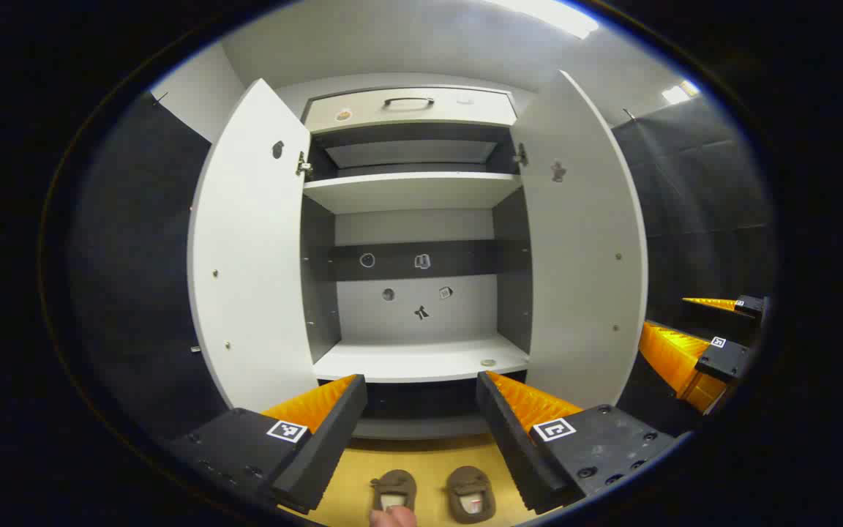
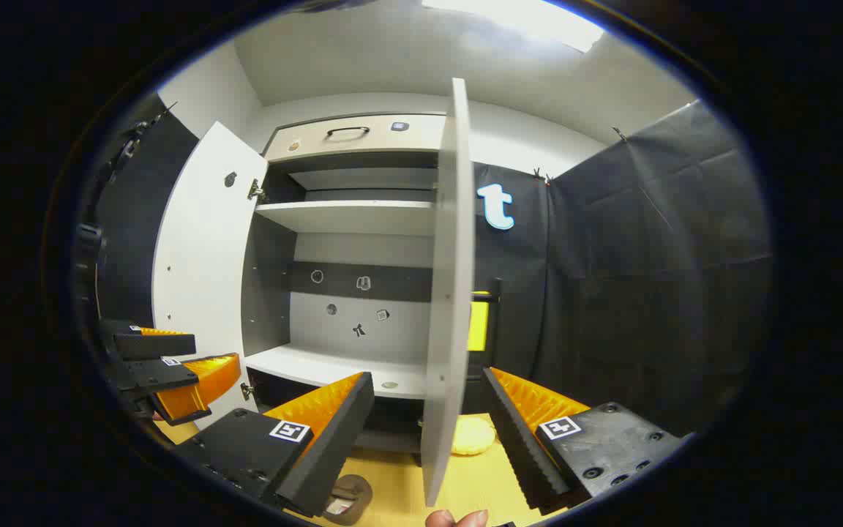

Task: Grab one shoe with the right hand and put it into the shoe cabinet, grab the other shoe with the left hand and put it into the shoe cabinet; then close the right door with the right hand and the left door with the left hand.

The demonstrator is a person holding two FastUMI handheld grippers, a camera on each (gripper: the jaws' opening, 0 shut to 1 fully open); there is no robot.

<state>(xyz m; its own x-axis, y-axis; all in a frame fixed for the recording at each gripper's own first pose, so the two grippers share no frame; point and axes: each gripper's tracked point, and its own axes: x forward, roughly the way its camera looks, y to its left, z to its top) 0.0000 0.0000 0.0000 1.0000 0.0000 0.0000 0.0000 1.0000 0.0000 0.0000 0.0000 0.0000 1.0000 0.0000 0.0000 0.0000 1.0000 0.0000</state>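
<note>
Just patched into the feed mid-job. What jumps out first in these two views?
The shoe cabinet stands wide open straight ahead, its left door and right door swung out, shelves bare. Two brown shoes sit side by side on the wooden floor below. The left gripper is open in front of them.

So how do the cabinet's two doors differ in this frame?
In the right gripper view, the left door shows its broad inner face, while the right door is seen nearly edge-on, standing between the right tongs. The left door has a dark round mark near its top; the right door's mark is paler, in the left gripper view. Both doors are white and swung open.
</note>
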